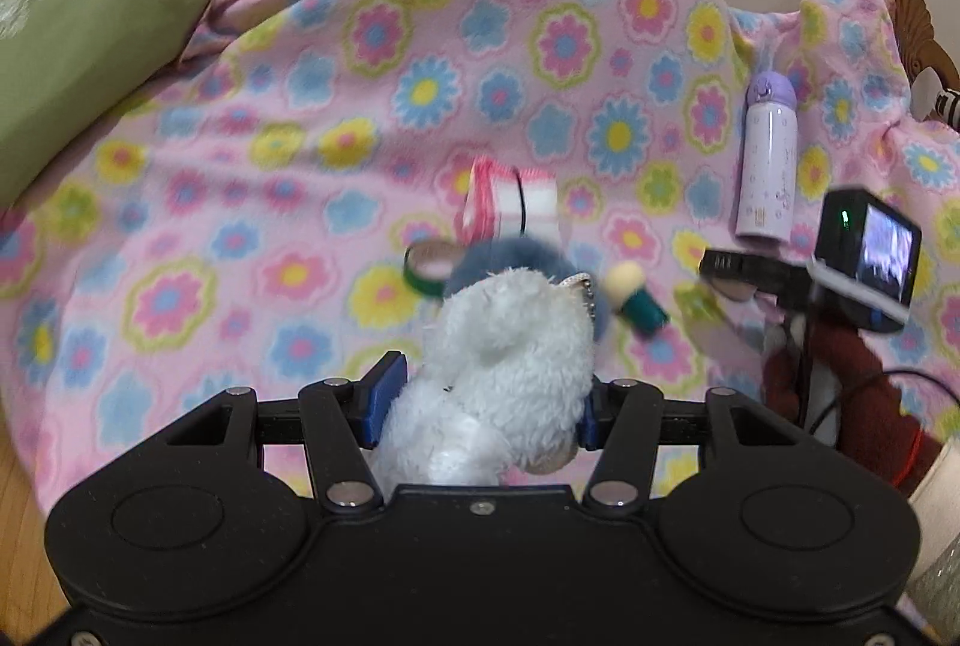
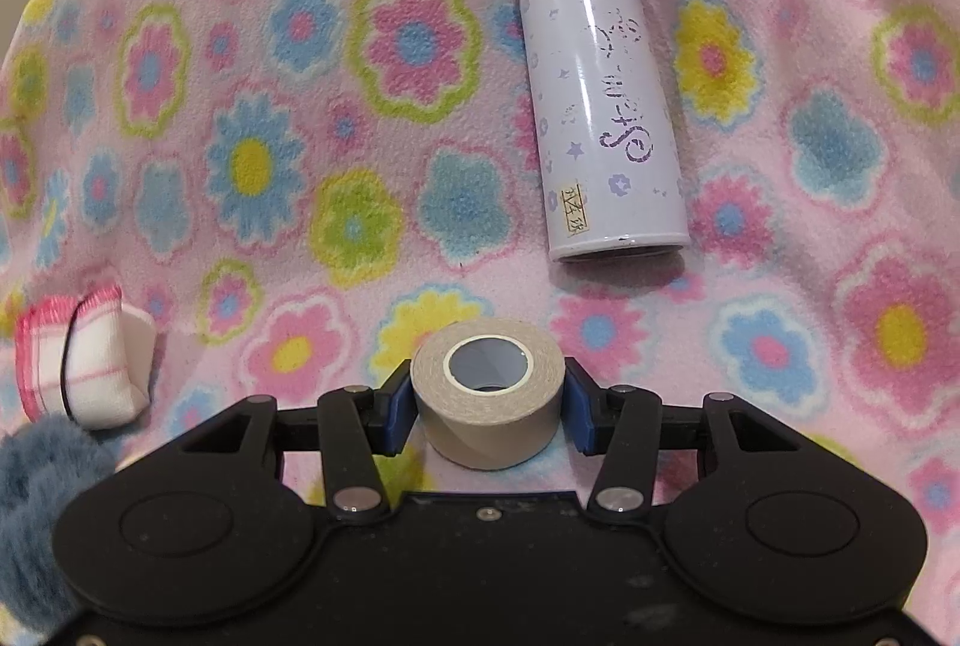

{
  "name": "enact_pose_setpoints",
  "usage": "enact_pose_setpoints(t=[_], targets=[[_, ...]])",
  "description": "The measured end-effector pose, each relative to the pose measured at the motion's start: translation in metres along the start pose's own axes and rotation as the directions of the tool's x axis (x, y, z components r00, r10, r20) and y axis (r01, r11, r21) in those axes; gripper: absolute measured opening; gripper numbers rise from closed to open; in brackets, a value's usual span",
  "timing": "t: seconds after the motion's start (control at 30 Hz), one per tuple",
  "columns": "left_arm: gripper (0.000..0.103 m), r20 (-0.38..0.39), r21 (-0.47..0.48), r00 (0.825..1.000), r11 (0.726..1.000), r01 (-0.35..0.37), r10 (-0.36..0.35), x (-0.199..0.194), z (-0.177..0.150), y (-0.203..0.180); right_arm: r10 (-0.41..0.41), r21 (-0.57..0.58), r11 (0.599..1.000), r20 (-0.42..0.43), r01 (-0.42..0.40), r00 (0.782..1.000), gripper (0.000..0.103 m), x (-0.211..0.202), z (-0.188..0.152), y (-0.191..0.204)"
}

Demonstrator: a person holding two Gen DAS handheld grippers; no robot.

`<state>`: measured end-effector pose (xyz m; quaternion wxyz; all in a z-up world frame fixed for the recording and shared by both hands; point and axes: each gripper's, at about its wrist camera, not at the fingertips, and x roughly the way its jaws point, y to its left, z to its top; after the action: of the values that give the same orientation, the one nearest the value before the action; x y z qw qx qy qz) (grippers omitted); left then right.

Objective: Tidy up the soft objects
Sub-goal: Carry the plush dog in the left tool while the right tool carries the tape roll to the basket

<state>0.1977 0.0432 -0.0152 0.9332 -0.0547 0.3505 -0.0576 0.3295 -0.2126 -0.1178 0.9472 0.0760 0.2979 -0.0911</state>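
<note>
A big flowery blanket [image 1: 540,64] lies under both claws. A green pillow [image 1: 72,46] sits far left of the left claw [image 1: 480,409]. A purple bottle [image 2: 600,106] lies ahead of the right claw [image 2: 489,409]. The left claw squeezes a white plush toy [image 1: 510,376], held above the blanket. The right claw pinches a tape roll [image 2: 489,400] resting on the blanket.

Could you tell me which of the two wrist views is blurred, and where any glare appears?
Left wrist view: motion-blurred across the floral blanket, though the white plush toy stays fairly sharp. Right wrist view: crisp, with glare streaks on the lavender bottle; both bend outward at the edges.
</note>
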Motion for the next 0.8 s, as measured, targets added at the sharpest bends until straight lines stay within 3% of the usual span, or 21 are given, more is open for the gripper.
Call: enact_pose_setpoints(t=[0.17, 0.43, 0.63, 0.8], targets=[[0.053, -0.014, -0.018, 1.000, 1.000, 0.002, -0.002, -0.016, -0.014, 0.000, 0.026, -0.019, 0.999, -0.019, -0.026, 0.999, 0.048, -0.039, -0.001, -0.007], [0.053, 0.025, 0.010, 1.000, 1.000, 0.014, -0.014, -0.050, -0.025, -0.016, 0.115, 0.010, 0.993, 0.092, -0.117, 0.989, 0.048, -0.162, -0.006, -0.036], [0.053, 0.027, 0.036, 1.000, 0.999, 0.012, -0.013, -0.073, -0.040, -0.030, 0.186, 0.013, 0.982, 0.152, -0.190, 0.971, 0.048, -0.253, -0.037, -0.045], [0.053, 0.007, 0.047, 1.000, 0.999, 0.002, -0.003, -0.092, -0.055, -0.039, 0.255, 0.004, 0.966, 0.148, -0.258, 0.956, 0.048, -0.310, -0.072, -0.041]])
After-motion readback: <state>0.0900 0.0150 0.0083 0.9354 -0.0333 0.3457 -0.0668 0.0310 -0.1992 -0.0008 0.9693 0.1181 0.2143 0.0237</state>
